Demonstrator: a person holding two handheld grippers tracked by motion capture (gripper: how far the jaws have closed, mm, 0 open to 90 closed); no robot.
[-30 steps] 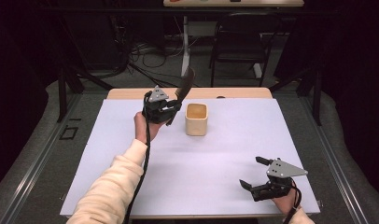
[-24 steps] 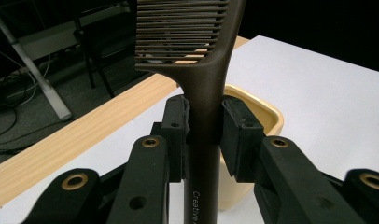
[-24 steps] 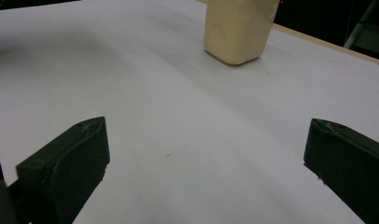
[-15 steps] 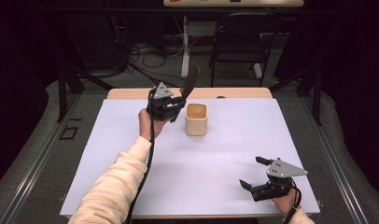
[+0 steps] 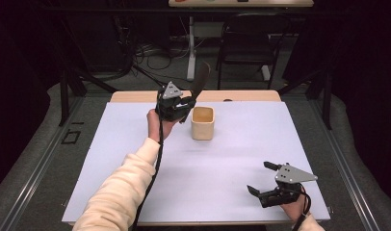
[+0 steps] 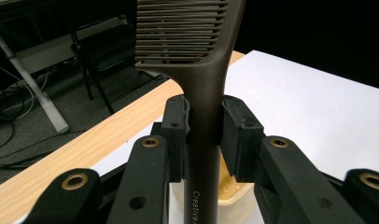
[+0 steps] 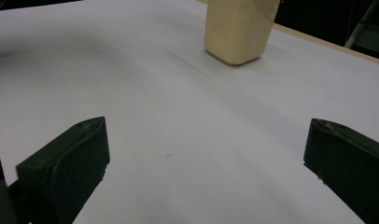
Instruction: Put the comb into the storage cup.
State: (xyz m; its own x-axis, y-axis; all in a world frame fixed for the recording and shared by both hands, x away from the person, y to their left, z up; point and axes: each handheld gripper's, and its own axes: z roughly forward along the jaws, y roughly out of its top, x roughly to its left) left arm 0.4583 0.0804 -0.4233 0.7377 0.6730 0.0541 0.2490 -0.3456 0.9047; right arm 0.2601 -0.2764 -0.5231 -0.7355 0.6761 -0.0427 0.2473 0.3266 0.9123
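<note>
The left gripper (image 5: pixel 180 107) is gripping a dark comb (image 6: pixel 202 93), raised beside the cream cup (image 5: pixel 202 123). The right gripper (image 5: pixel 262 179) is resting open near the white table's (image 5: pixel 280 130) front edge.

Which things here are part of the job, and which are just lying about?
In play:
comb, clamped in the left tongs
beige cup, beside the comb
right tongs, open, low near the table's front edge

Lying about:
chair behind the table
floor cables

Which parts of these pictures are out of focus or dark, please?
High view: the room behind the table is very dark. Left gripper view: the comb is sharp, the background chair soft. Right gripper view: the open right tongs are blurred at the near edges, the cup is slightly soft, cut off at the top.
</note>
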